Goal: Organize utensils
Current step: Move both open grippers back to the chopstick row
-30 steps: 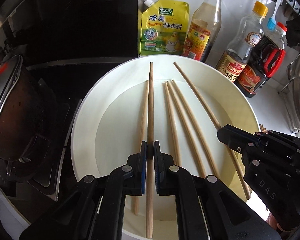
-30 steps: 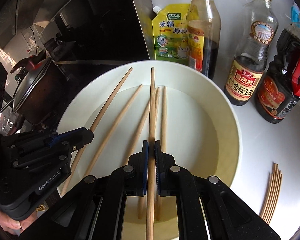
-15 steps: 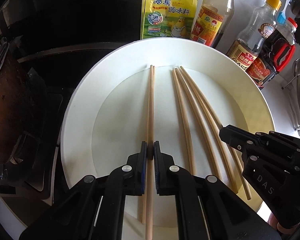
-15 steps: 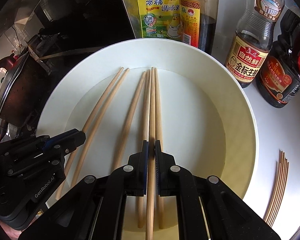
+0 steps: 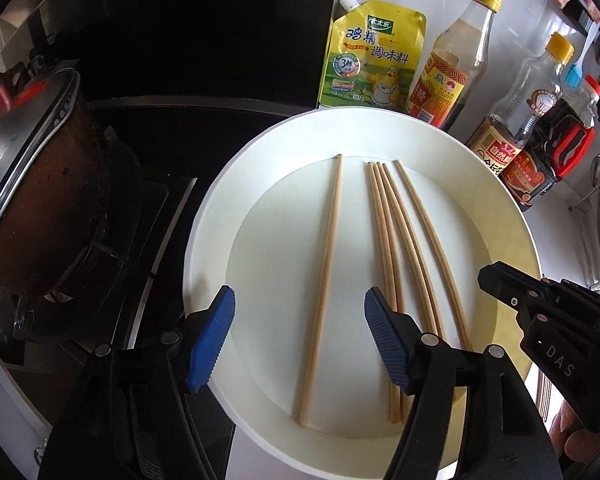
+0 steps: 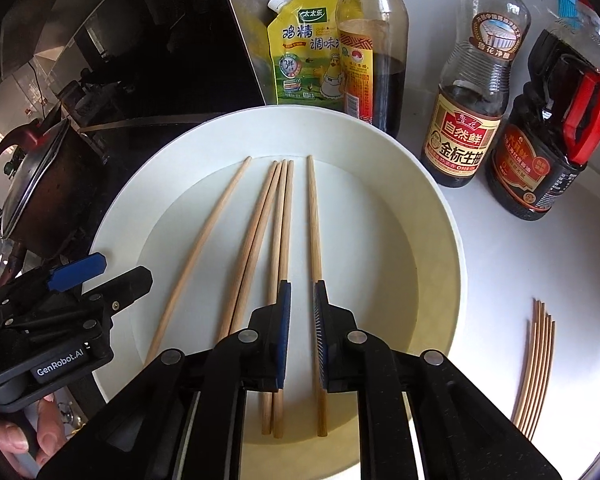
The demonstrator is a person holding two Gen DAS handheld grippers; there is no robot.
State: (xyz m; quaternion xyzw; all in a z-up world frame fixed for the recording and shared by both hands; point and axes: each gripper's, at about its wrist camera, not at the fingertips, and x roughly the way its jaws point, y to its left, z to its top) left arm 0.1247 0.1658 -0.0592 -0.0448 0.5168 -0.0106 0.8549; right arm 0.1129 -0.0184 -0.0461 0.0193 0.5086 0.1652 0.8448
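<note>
Progress: five chopsticks (image 6: 284, 280) lie lengthwise in my white plate (image 6: 440, 248), tips toward 12 o'clock | left gripper (image 5: 296, 340) spread wide, empty | right gripper (image 6: 300, 332) slightly parted, gripping nothing (released, I judge) | left: bundle (image 6: 536, 368) on counter at 4 o'clock.

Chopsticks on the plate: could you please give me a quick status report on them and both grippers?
Left gripper open, empty. Right gripper open, empty. Five chopsticks flat on the white plate, roughly parallel. Sauce bottles behind plate, not in the way.
</note>
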